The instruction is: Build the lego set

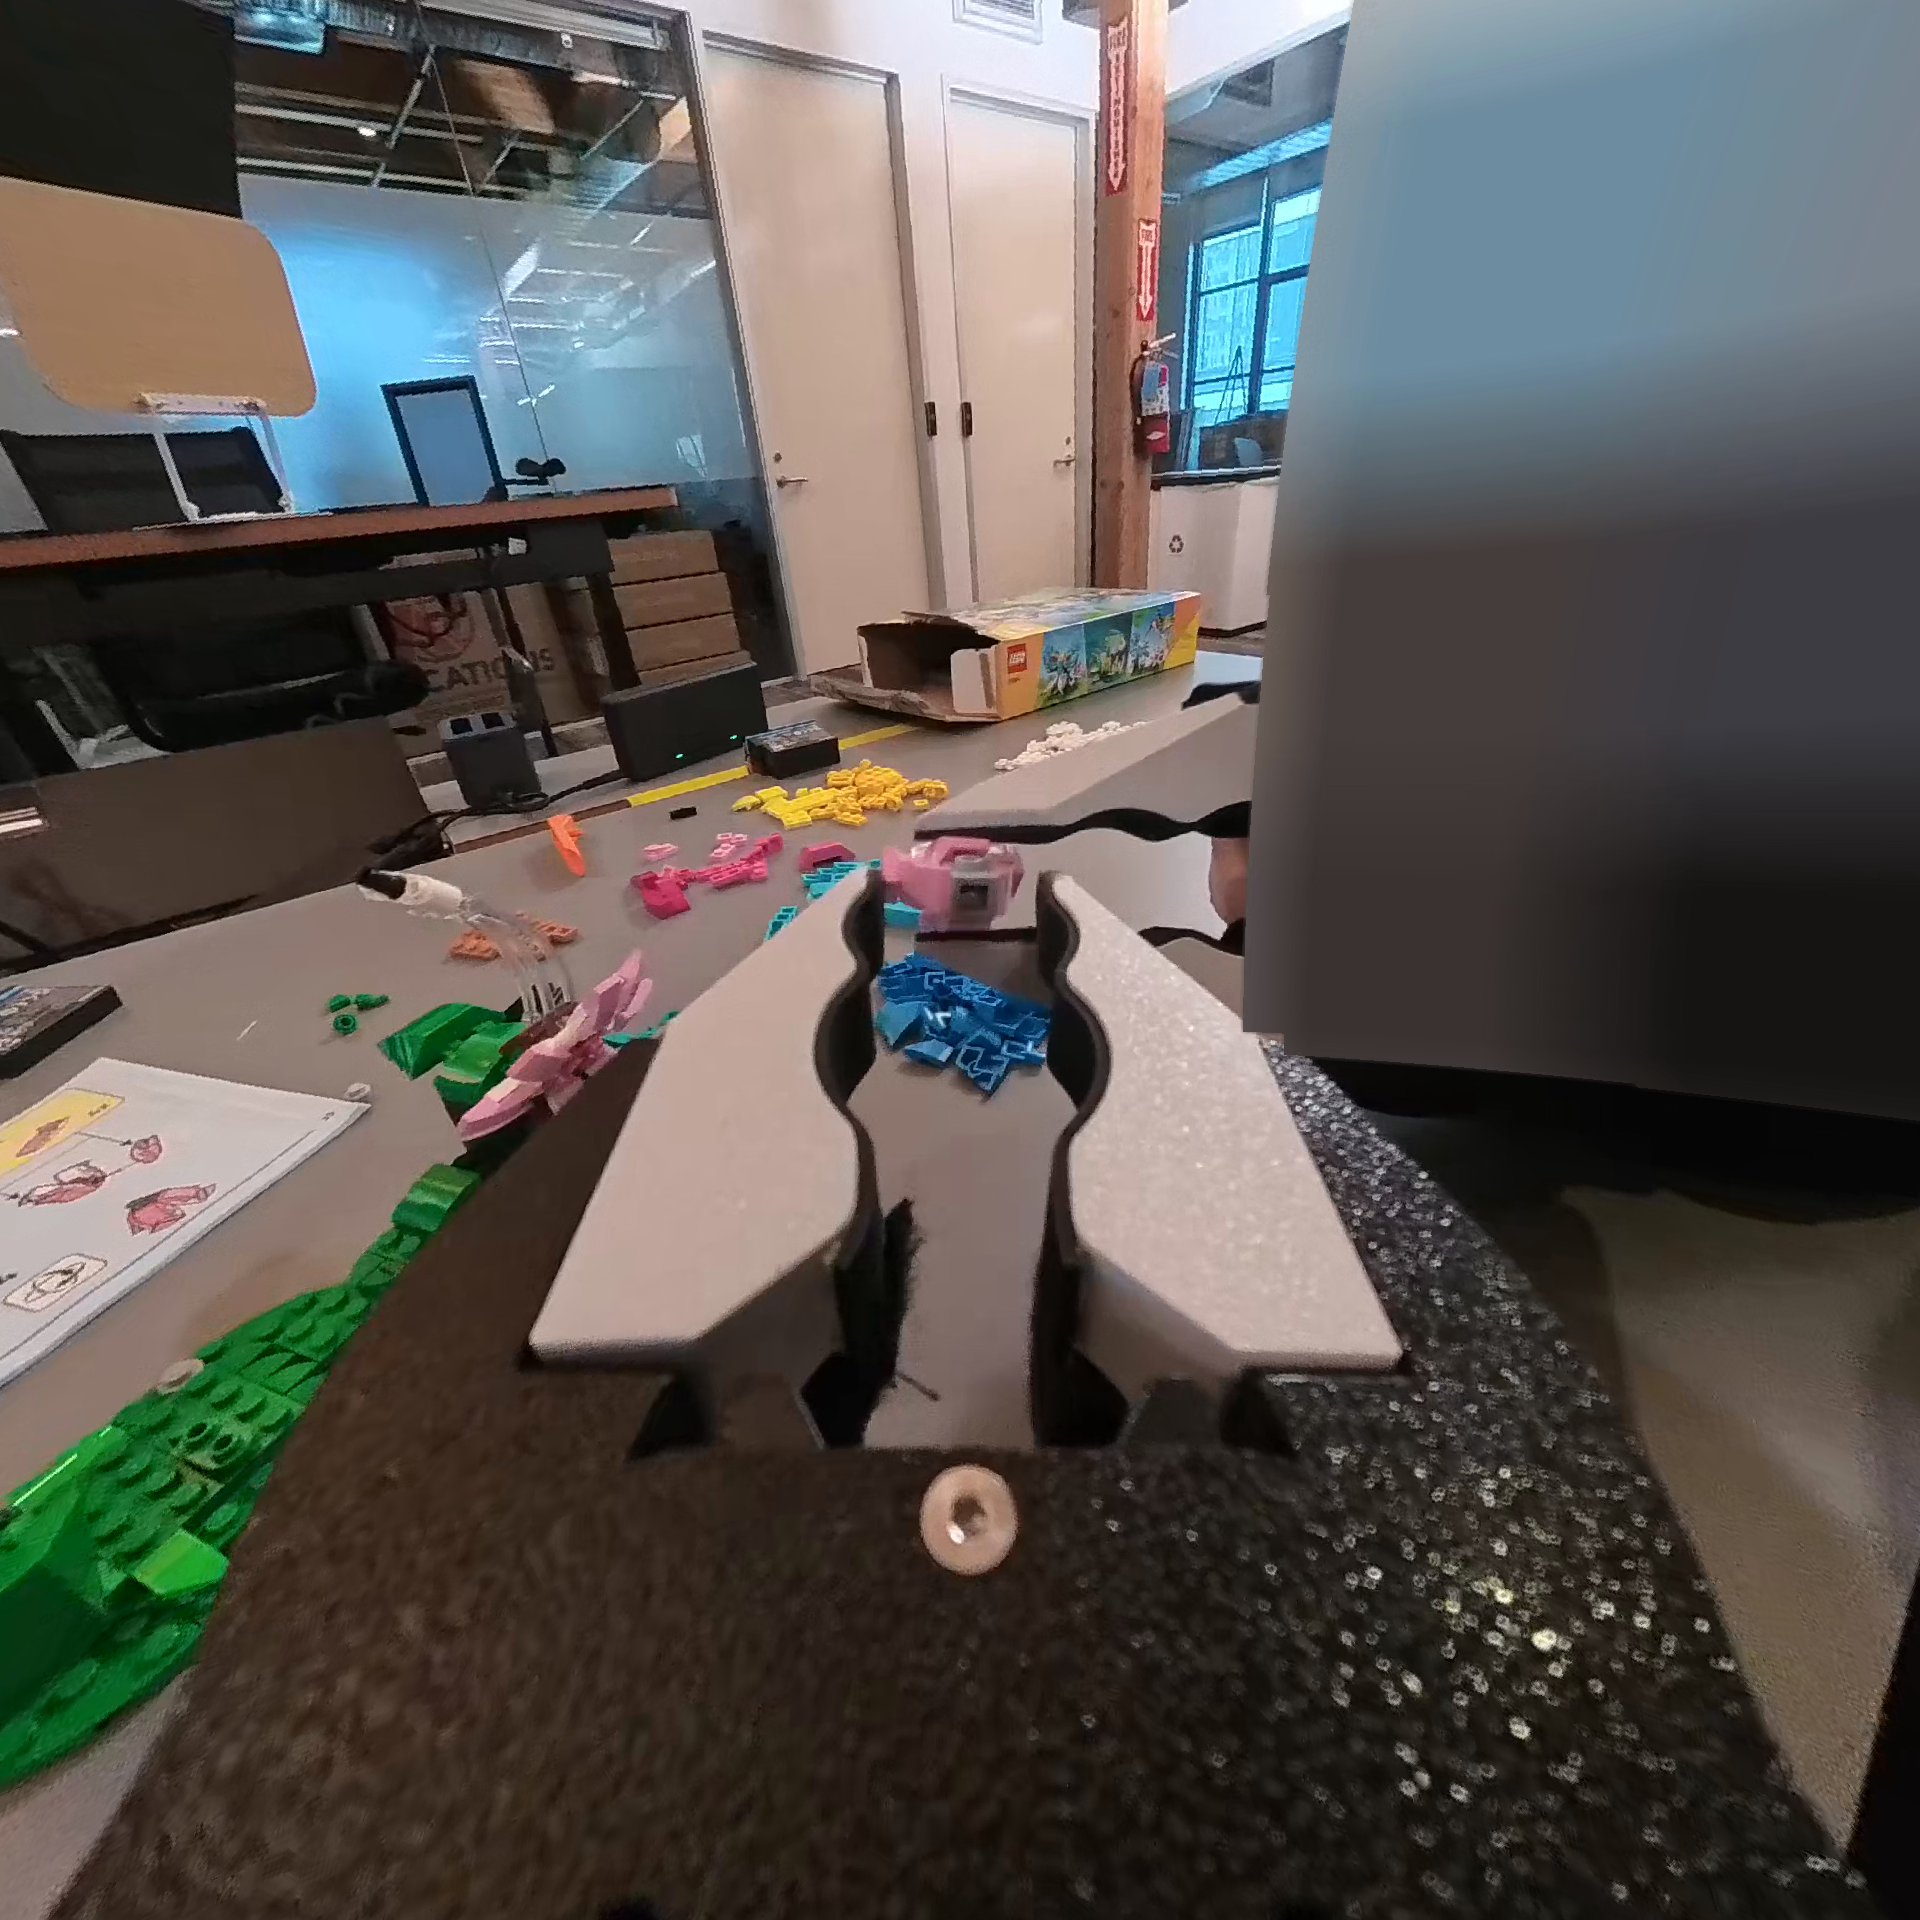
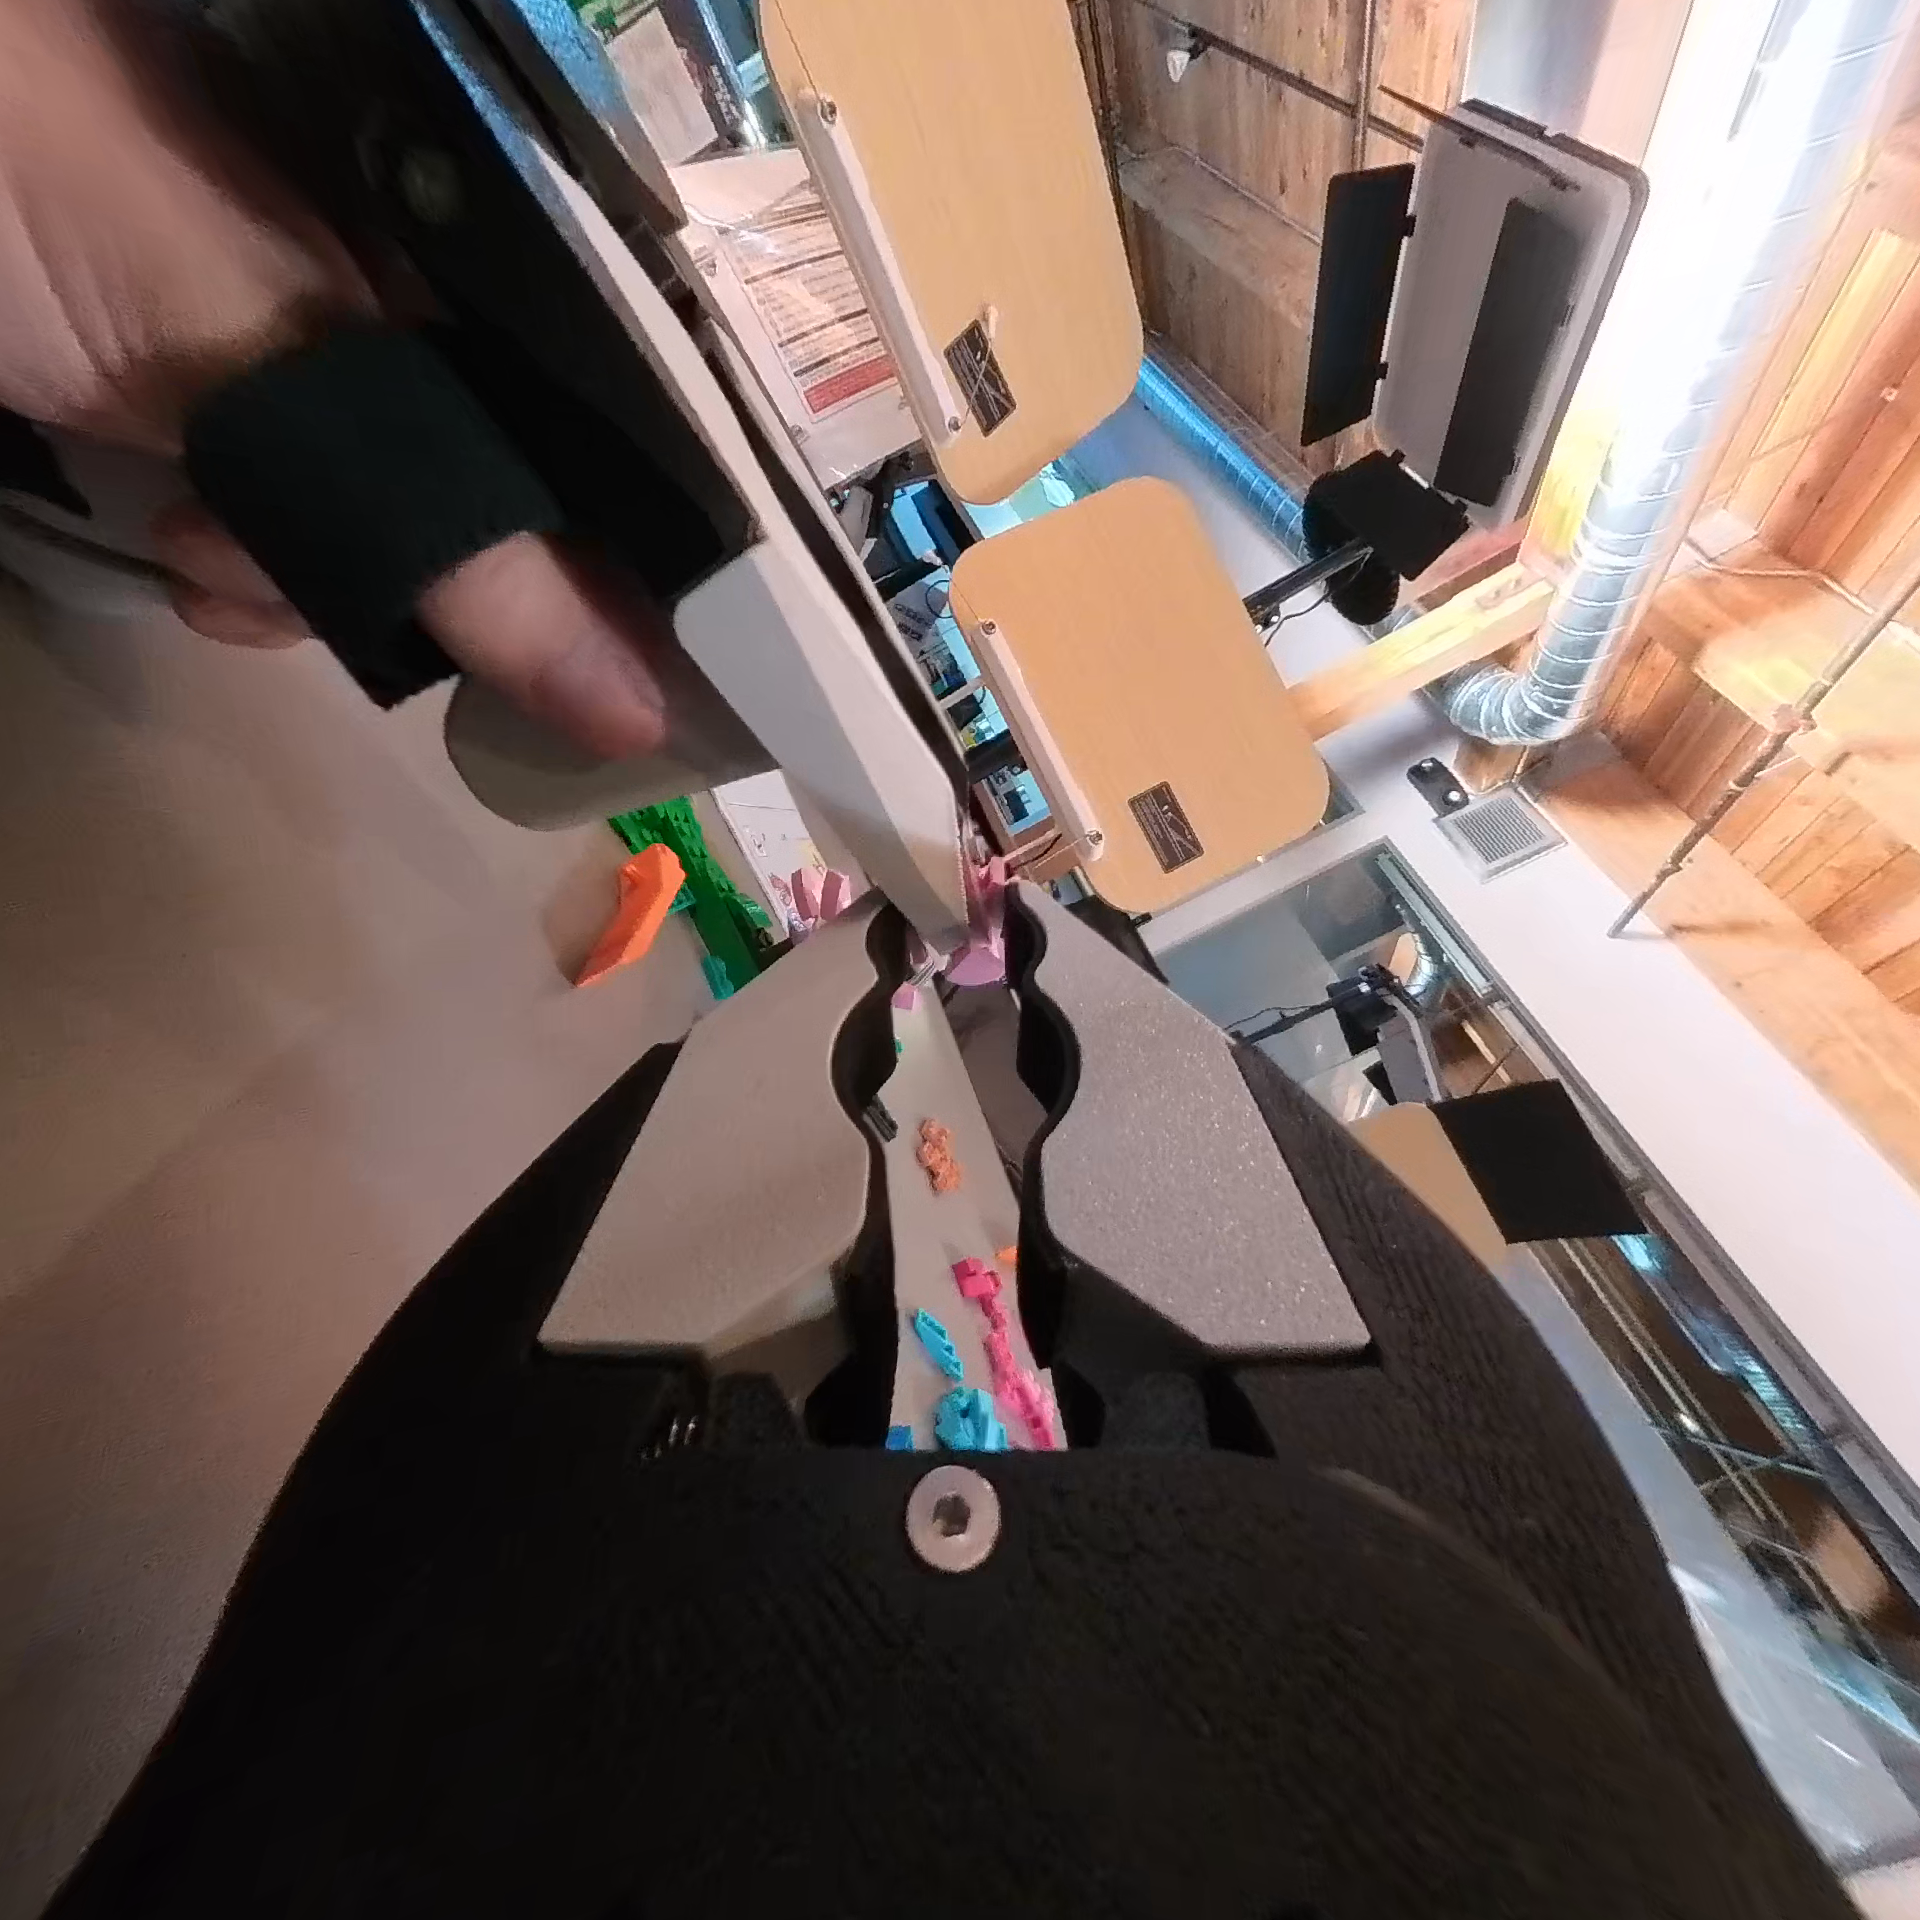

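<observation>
**Pink sub-assembly held between both tongs, mid-air**

The left gripper (image 1: 956,894) pinches a small pink lego piece (image 1: 951,878) at its fingertips, above the grey table (image 1: 260,977). The right gripper (image 2: 951,935) meets the same piece from the right side, its tips closed around it too.

The step in hand looks like joining or re-gripping the pink sub-assembly. The next move probably calls for steady alignment of studs and a firm press without twisting the piece loose.

Sorted piles lie beyond: blue bricks (image 1: 961,1023) near, magenta bricks (image 1: 707,873) and yellow bricks (image 1: 842,795) farther. The green build (image 1: 156,1455) and instruction booklet (image 1: 135,1184) sit left. The set's box (image 1: 1039,655), far off, carries a brand logo and pictures.
</observation>
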`<action>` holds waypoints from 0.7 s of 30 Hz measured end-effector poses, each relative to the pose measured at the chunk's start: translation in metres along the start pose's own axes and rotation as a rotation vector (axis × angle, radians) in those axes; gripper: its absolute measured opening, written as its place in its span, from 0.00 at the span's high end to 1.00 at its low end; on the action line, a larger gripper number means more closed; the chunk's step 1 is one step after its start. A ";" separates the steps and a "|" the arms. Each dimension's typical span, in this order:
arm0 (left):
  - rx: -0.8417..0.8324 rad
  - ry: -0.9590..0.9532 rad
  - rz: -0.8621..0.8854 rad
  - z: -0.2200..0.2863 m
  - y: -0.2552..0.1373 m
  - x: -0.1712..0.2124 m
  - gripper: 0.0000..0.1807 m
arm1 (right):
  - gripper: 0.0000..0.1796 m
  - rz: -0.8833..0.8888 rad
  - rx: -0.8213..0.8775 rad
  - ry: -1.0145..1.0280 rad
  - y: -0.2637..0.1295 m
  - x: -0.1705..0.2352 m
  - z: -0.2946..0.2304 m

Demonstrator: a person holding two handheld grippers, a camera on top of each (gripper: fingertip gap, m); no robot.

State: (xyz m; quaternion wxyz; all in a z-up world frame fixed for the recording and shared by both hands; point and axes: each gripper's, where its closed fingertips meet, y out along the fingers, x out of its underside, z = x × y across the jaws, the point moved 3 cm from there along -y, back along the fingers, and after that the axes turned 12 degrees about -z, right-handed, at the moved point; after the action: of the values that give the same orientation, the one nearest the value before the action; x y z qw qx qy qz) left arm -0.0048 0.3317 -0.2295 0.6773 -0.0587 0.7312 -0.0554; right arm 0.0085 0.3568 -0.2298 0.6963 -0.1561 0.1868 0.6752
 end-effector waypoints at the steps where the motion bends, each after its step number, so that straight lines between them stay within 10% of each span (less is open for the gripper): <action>1: 0.002 -0.002 -0.002 0.000 0.000 0.000 0.85 | 0.91 0.001 -0.001 -0.002 0.000 0.000 0.000; 21: 0.047 -0.023 0.039 0.000 -0.004 -0.003 0.89 | 0.90 0.004 -0.001 -0.169 -0.004 -0.015 0.000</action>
State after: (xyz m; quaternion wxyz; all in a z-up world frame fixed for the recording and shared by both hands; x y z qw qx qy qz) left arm -0.0043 0.3279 -0.2258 0.6880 -0.0289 0.7227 -0.0586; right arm 0.0125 0.3432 -0.2231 0.7081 -0.0986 0.1272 0.6876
